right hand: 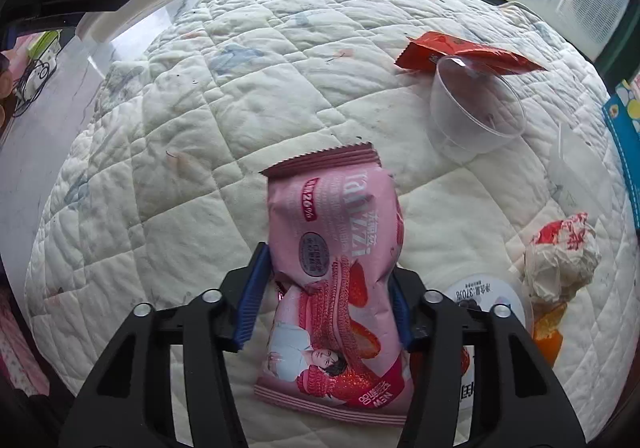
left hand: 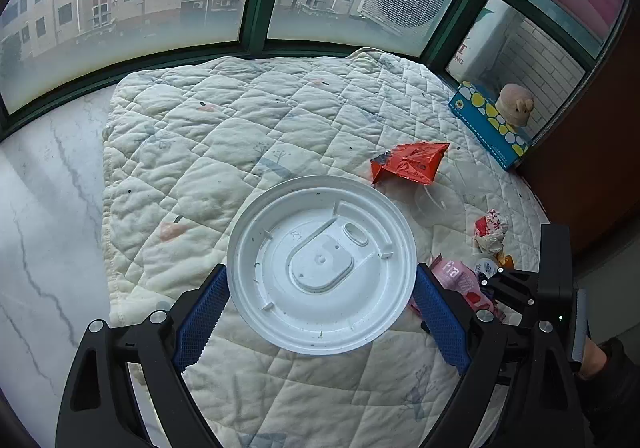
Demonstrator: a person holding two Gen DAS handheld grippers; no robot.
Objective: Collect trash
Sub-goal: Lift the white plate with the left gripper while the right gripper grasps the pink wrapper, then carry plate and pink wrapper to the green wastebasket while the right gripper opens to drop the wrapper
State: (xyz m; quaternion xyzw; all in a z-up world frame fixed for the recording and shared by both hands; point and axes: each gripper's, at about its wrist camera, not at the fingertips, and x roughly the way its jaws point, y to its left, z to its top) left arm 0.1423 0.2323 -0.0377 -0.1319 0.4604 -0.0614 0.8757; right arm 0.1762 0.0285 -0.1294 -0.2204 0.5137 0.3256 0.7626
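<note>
Two claws are each carrying a piece of trash above the quilt [left hand: 248, 127] spread on the window ledge. In the left wrist view, the left claw [left hand: 320, 302] is clamping a white plastic lid [left hand: 320, 264] by its rim, one blue pad on either side, the lid lying flat and lifted over the quilt's near half. Toward the quilt's right edge a red wrapper [left hand: 408, 163] and a crumpled paper ball [left hand: 490, 232] are lying loose, with a blue tissue box [left hand: 486, 127] at the far right corner.

In the right wrist view, the right claw [right hand: 326, 296] is squeezing a pink snack packet [right hand: 332, 280] at its waist, the packet pinched and standing up between the pads. Beyond it, near the right edge, a clear plastic cup [right hand: 476, 107] is resting on its side against the red wrapper [right hand: 460, 49], and the paper ball [right hand: 560, 256] is sitting beside something orange I cannot identify.

The lid is being held only at its thin rim, so tilting could make it pop free. The packet's slick film could slip through the pads if the squeeze loosens.
</note>
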